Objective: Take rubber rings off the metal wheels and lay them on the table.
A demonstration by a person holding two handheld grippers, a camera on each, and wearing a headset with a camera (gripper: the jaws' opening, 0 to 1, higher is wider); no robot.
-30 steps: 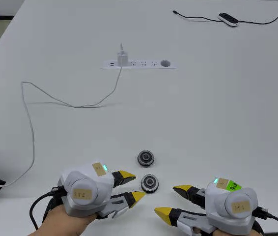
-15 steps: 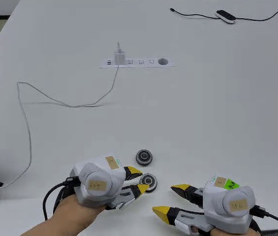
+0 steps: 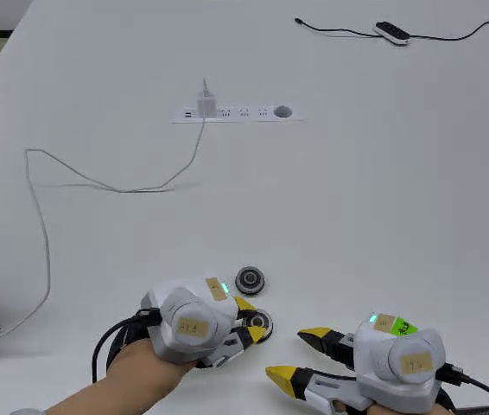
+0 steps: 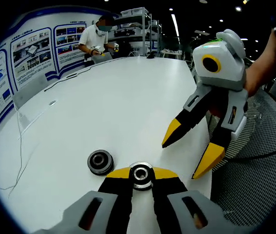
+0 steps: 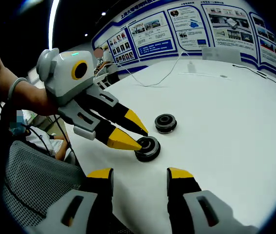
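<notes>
Yellow tips of our left tool (image 4: 141,173) clench the near metal wheel (image 5: 147,147), plainer in its own view than from the head; second wheel (image 4: 100,162) lies just beyond; right tool (image 3: 295,353) gapes by the desk (image 3: 357,190) edge, open desk ahead

The left gripper (image 3: 251,319) and the right gripper (image 3: 297,354) each have a rounded pale grey housing, black jaws ending in yellow tips, tan paper labels (image 3: 191,327) with handwritten marks, and a small green light (image 3: 224,287) on top. The right one also carries a bright green sticker (image 3: 405,328). Black cables (image 3: 106,344) trail from the rear of both.
</notes>
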